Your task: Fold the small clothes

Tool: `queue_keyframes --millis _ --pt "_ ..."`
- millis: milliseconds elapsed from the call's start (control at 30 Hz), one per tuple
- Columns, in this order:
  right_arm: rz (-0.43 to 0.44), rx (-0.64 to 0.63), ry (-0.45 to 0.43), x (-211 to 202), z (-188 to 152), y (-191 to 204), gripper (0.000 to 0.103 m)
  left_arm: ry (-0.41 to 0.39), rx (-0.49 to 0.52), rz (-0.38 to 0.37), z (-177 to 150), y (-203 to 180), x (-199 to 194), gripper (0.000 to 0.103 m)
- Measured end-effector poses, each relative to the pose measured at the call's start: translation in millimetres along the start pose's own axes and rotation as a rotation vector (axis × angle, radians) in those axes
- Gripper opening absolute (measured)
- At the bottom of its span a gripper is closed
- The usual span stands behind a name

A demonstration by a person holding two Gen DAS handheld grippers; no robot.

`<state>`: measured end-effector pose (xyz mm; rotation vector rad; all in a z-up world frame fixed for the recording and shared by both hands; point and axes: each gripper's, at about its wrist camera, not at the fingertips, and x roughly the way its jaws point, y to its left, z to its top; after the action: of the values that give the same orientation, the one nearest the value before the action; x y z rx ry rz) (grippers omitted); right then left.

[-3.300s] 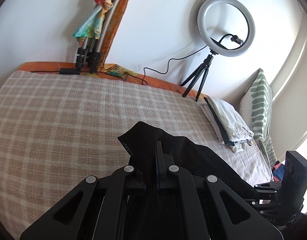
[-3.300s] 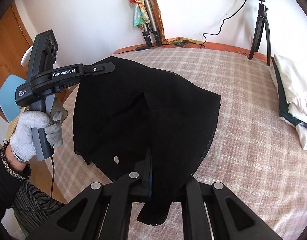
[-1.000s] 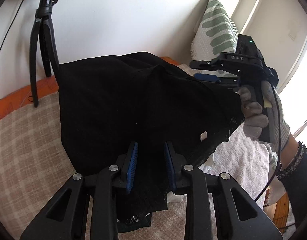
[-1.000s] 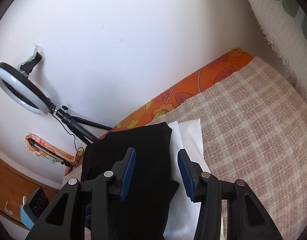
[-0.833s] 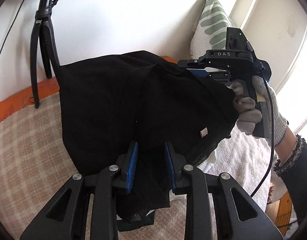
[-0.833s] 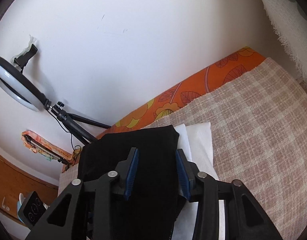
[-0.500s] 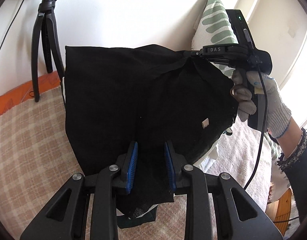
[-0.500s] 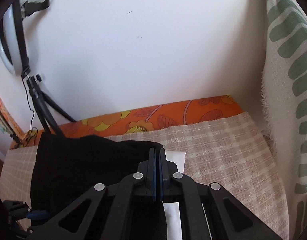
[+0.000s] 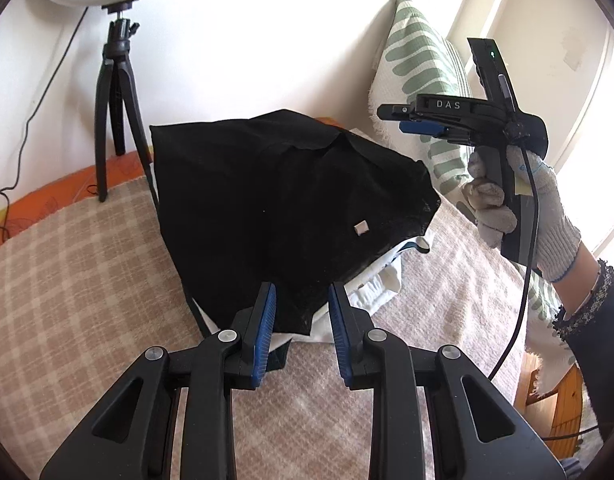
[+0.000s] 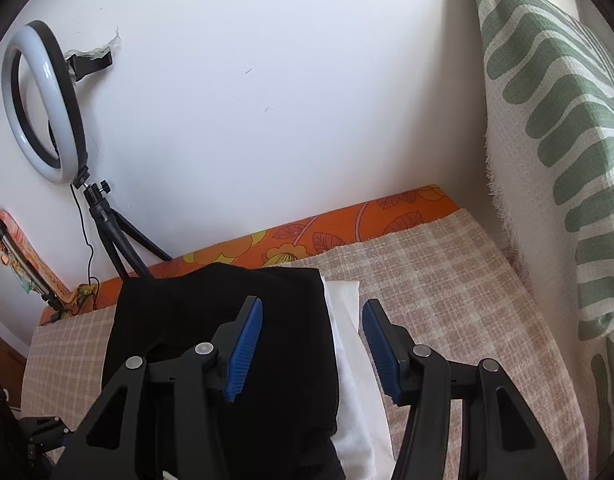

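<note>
A folded black garment (image 9: 283,204) lies on top of a stack of folded white clothes (image 9: 381,284) on the checked bed cover (image 9: 75,280). My left gripper (image 9: 301,312) is open, its blue pads on either side of the garment's near edge, gripping nothing. My right gripper (image 10: 311,338) is open above the black garment (image 10: 227,320) and the white clothes (image 10: 353,360). In the left wrist view the right gripper (image 9: 421,120) hangs in the air, clear of the garment's far right corner.
A ring light on a black tripod (image 9: 115,92) stands at the wall behind the stack. A green-patterned pillow (image 10: 555,128) leans at the right. An orange floral mattress edge (image 10: 347,228) runs along the wall.
Both grippers carried the black garment to the stack and set it down. The right gripper, shut half a second ago, has opened and lifted away. The left gripper has opened wider and drawn back.
</note>
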<state>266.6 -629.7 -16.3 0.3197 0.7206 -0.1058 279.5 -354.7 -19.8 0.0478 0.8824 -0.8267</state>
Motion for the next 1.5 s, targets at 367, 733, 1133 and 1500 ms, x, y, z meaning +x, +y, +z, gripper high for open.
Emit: queue_keyframes --millis 367,733,1133,1500 --pt "-0.051 -0.097 -0.047 -98 -40 61 0.064 -0.105 -0.026 0.045 -32 -15 -99 0.057" --pt "-0.075 -0.143 -0.127 -179 -100 129 0.080 -0.220 -0.031 0.121 -83 -22 -195 0.078" --pt "-0.120 -0.108 -0.228 -219 -166 164 0.095 -0.309 0.037 0.263 -134 -35 -236 0.087" --pt "-0.158 -0.115 -0.302 -220 -180 171 0.103 -0.319 0.078 0.388 -145 -39 -229 0.102"
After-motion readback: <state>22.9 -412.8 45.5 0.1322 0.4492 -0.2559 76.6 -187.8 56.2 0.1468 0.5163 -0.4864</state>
